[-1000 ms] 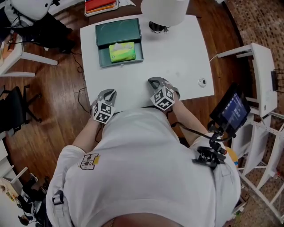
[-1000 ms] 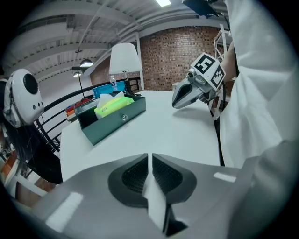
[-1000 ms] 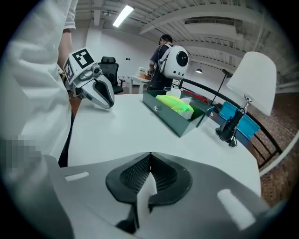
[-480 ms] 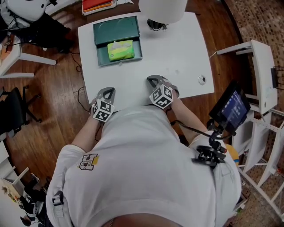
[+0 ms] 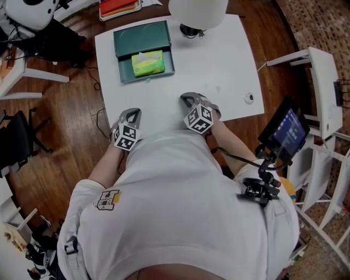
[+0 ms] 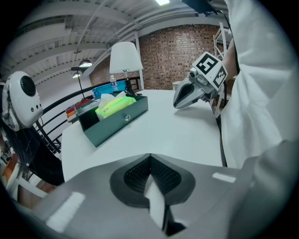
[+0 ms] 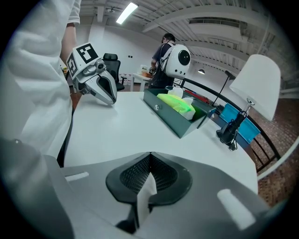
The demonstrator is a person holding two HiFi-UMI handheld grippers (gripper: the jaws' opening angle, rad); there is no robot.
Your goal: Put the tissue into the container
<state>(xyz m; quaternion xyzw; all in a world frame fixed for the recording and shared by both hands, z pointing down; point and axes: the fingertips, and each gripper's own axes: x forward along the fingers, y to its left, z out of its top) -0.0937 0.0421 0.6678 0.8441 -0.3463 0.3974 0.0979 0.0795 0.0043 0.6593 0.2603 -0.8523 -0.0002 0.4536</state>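
Tissue pack (image 5: 147,63) is lying inside the green container (image 5: 143,38) at the far left of the white table (image 5: 219,65). Left gripper (image 5: 133,114) and right gripper (image 5: 190,99) are sitting at the near edge, each with jaws pressed together and pinching nothing.

Yellow-green tissue pack (image 5: 147,63) flat inside the open dark-green container (image 5: 143,37), at the table's far-left corner.

You stand in a lab-type loft workspace. Evidence: brick wall (image 6: 177,56), bare ceiling beams (image 7: 219,21) with strip light (image 7: 127,12), wooden floor (image 5: 65,126), white table (image 5: 219,60), office chair (image 7: 112,63), and a screen on a stand (image 5: 284,134) beside you.
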